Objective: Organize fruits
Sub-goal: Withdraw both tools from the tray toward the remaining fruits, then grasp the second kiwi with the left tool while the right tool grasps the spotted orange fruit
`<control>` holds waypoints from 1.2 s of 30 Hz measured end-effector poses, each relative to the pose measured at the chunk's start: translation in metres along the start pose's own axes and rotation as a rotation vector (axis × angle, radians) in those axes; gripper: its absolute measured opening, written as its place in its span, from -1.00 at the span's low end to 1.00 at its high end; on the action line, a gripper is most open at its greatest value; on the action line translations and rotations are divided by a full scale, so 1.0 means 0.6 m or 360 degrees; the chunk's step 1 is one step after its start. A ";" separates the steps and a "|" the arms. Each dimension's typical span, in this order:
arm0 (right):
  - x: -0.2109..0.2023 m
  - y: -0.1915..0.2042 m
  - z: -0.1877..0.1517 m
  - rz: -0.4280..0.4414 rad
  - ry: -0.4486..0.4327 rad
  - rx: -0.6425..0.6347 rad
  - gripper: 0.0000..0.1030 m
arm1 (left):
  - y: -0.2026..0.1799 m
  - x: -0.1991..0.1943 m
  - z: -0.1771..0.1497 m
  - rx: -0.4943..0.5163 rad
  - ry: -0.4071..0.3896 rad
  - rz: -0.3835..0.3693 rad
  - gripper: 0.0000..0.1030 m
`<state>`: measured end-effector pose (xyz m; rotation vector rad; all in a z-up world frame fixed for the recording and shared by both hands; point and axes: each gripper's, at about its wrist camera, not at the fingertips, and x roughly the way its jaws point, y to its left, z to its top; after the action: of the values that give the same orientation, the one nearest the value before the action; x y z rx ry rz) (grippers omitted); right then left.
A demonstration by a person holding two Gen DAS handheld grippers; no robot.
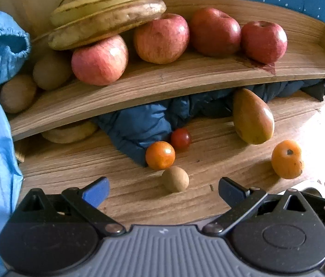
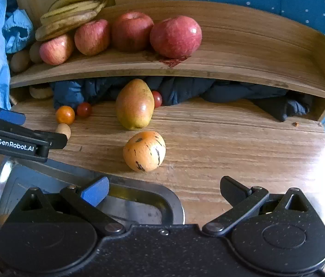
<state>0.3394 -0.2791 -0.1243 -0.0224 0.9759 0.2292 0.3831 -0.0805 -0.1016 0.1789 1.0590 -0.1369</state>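
On the wooden table lie a mango (image 1: 253, 117) (image 2: 134, 105), a spotted orange fruit (image 1: 287, 159) (image 2: 144, 154), a small orange tomato (image 1: 160, 155) (image 2: 65, 115), a dark red tomato (image 1: 180, 139) (image 2: 84, 109) and a small tan longan (image 1: 176, 179) (image 2: 63, 129). A second red tomato (image 2: 157, 98) sits behind the mango. My left gripper (image 1: 163, 190) is open, just short of the longan; it also shows in the right wrist view (image 2: 33, 133). My right gripper (image 2: 164, 191) is open and empty, in front of the spotted orange fruit.
A wooden shelf (image 1: 185, 78) (image 2: 231, 67) carries several red apples (image 1: 162, 38) (image 2: 175, 36), bananas (image 1: 107, 11) (image 2: 70, 11) and kiwis (image 1: 18, 92). Dark blue cloth (image 1: 144, 124) (image 2: 208, 90) lies under the shelf. A steel tray (image 2: 139, 207) sits below my right gripper.
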 end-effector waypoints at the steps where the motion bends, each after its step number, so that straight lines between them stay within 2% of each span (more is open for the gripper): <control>1: 0.003 0.002 0.002 0.0002 0.0000 -0.0006 0.99 | 0.001 0.002 0.001 -0.0003 0.0003 -0.0007 0.98; 10: 0.036 0.013 0.025 0.0048 0.0011 -0.0042 0.99 | 0.001 0.008 0.003 -0.0007 -0.0012 -0.0093 0.97; 30: 0.059 0.012 0.032 0.0090 0.0030 -0.0059 0.83 | -0.001 0.031 0.006 -0.0043 0.0012 -0.0168 0.58; 36: 0.064 0.012 0.032 0.0087 0.0027 -0.0062 0.69 | -0.001 0.035 0.006 -0.0052 0.0021 -0.0184 0.44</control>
<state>0.3743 -0.2625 -0.1443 -0.0336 0.9897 0.2985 0.3962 -0.0824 -0.1183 0.0889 1.0840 -0.2227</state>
